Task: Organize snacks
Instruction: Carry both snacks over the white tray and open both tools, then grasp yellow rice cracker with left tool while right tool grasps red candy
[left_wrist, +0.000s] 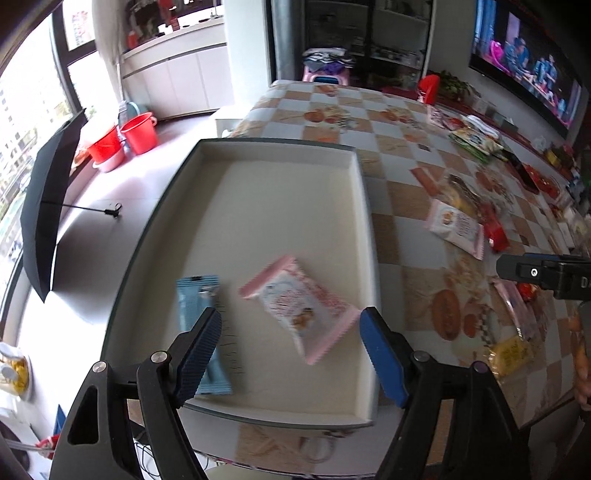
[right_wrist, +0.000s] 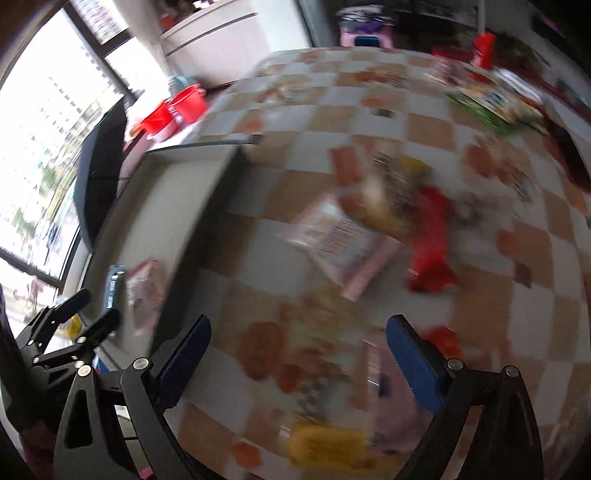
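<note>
A white shallow box (left_wrist: 354, 206) sits at the table's near left. In it lie a pink snack packet (left_wrist: 299, 306) and a blue bar wrapper (left_wrist: 197, 299). My left gripper (left_wrist: 291, 332) is open and empty just above the pink packet. My right gripper (right_wrist: 299, 347) is open and empty over the checkered table, above a yellow packet (right_wrist: 328, 446) and a pink packet (right_wrist: 391, 398). The right view is blurred. More loose snacks lie ahead: a pink-white packet (right_wrist: 340, 243), a red wrapper (right_wrist: 428, 251) and a yellow-brown bag (right_wrist: 388, 199). The box (right_wrist: 177, 206) shows at left there.
The checkered tablecloth (left_wrist: 399, 122) covers the table. A green snack bag (left_wrist: 476, 142) and other items lie at its far right. A black umbrella (left_wrist: 48, 206) and red buckets (left_wrist: 125, 136) stand on the floor at left. The right gripper's body (left_wrist: 543, 275) shows at the right edge.
</note>
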